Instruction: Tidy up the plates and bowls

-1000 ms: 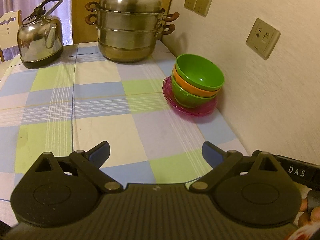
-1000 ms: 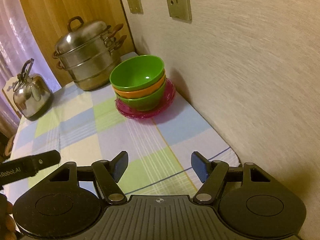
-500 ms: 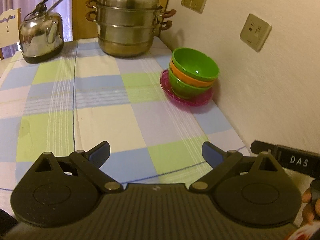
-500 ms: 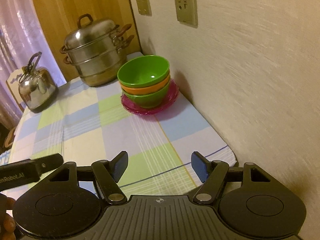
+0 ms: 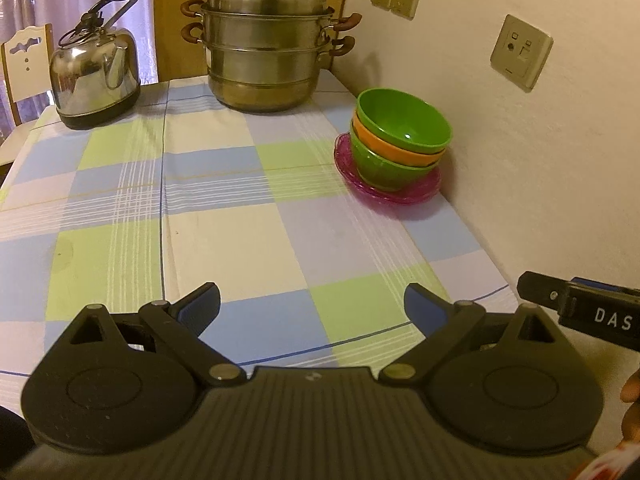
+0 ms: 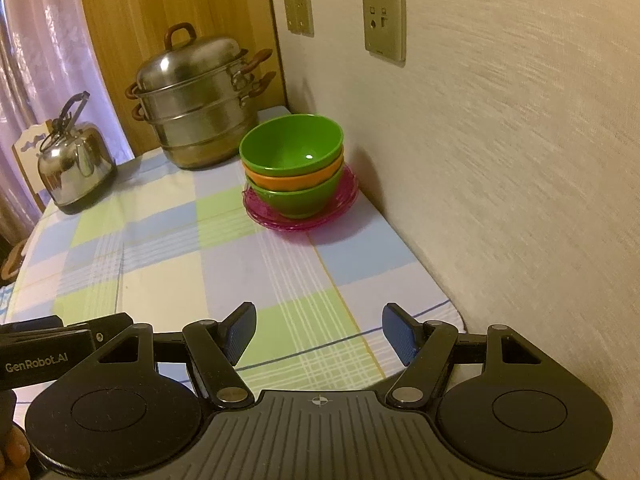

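Hovering above the near edge of the surface (image 5: 248, 240), the left tool (image 5: 312, 304) has its jaws spread wide with nothing between them. The right tool (image 6: 319, 332) is likewise parted and empty, beside it on the wall side.

Ahead of both, well apart from the fingertips: a stack of bowls (image 6: 294, 168), green on orange on green, nested and sitting on pink plates (image 6: 344, 200). The stack stands just beside the wall (image 6: 500, 160); from the left tool it lies ahead and to the right, from the right tool almost straight ahead.

Judgement: stacking looks finished or close to it.

Risks if the stack is handled again:
- Top bowl sits slightly off-centre; a push from one finger could slide it off.
- The wall leaves little room for a finger on that side.
- Smooth plastic rims may slip in the pads.

Farther ahead: steamer pot (image 5: 266, 40), kettle (image 5: 96, 76).
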The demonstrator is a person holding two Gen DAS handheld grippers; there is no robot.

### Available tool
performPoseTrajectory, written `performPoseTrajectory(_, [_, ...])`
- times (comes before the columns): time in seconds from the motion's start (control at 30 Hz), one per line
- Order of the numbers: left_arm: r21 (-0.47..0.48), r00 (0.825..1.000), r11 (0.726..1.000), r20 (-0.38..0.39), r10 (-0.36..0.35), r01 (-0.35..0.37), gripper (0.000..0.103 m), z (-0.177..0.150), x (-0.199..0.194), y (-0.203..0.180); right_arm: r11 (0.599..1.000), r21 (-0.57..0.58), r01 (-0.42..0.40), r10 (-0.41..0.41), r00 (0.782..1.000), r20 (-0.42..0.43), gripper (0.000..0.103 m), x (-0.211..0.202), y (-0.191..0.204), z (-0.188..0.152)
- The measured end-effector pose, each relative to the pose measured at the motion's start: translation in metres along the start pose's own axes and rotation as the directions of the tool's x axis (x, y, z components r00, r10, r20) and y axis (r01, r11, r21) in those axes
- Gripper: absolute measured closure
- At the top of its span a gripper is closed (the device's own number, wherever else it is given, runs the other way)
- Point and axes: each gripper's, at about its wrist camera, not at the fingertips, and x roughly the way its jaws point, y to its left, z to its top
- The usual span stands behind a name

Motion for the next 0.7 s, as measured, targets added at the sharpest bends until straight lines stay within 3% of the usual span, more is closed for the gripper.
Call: performPoseTrajectory(0.7, [0.028, 1.000, 1.000, 0.019, 0.012, -0.012, 0.004, -0.0008, -0.0006, -0.0042, 1.000, -0.009, 0.001, -0.001, 1.000, -0.001, 0.033, 0.0024, 0.0004, -0.0013])
